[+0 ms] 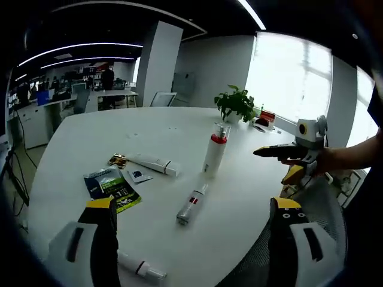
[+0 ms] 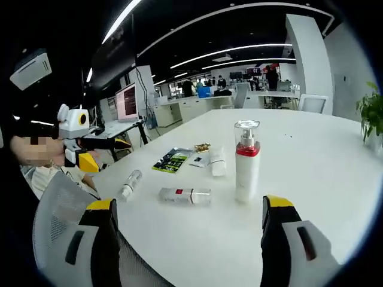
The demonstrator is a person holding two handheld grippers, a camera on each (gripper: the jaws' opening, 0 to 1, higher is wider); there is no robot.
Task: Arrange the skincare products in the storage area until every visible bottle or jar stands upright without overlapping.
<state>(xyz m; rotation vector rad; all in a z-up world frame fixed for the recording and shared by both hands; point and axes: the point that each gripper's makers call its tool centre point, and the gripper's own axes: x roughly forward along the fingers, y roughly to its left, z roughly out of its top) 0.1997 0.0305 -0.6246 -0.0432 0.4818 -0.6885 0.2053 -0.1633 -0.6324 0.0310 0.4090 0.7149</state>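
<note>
With both jaws standing open and empty, bring the right gripper [image 2: 188, 230] onto the fallen clear bottle [image 2: 185, 195] at 12 o'clock of its jaws (left of the upright pump bottle [image 2: 246, 161]), grip mid-body, and stand it clear, while the left gripper [image 1: 194, 230] waits.
</note>
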